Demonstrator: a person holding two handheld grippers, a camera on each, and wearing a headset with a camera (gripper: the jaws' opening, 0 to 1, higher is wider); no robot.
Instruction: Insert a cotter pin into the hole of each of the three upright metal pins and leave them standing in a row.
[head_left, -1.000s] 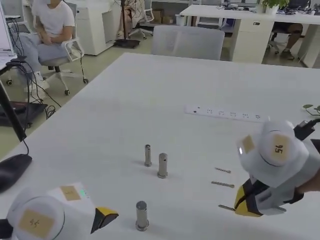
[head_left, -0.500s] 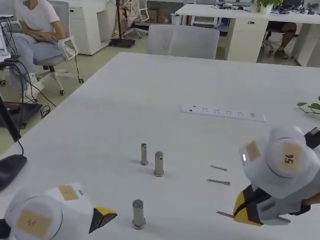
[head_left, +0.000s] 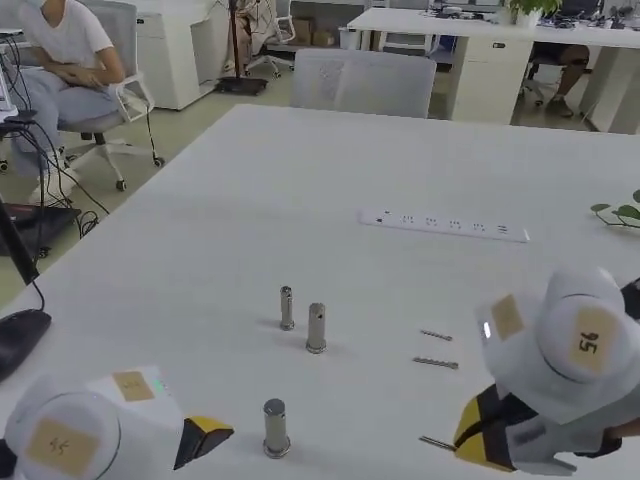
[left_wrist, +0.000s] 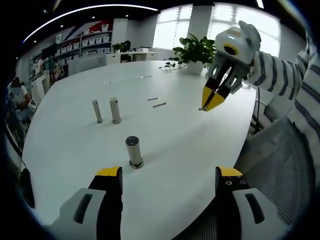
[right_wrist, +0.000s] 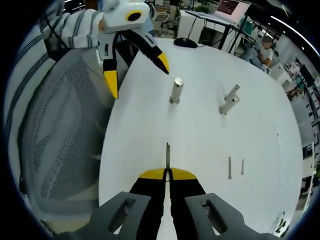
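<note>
Three upright metal pins stand on the white table: a near one (head_left: 276, 428) (left_wrist: 133, 151) (right_wrist: 175, 90) and two farther ones, side by side (head_left: 316, 328) (head_left: 286, 308) (left_wrist: 115, 110) (left_wrist: 96, 111) (right_wrist: 229, 105) (right_wrist: 232, 92). My right gripper (head_left: 470, 447) (right_wrist: 167, 173) is shut on a cotter pin (right_wrist: 167, 155) (head_left: 436, 442), held just above the table at front right. Two more cotter pins (head_left: 436, 363) (head_left: 435, 335) (right_wrist: 229, 167) (right_wrist: 242, 166) lie beyond it. My left gripper (head_left: 205, 437) (left_wrist: 165, 176) is open, empty, just left of the near metal pin.
A white power strip (head_left: 443, 225) lies farther back on the table. A grey chair (head_left: 364, 85) stands at the far edge. A plant (left_wrist: 194, 50) sits on the right. A person (head_left: 60, 50) sits at far left, off the table.
My right gripper has drawn slightly toward the front edge with the cotter pin. The left gripper keeps its place. The head camera tipped a little.
</note>
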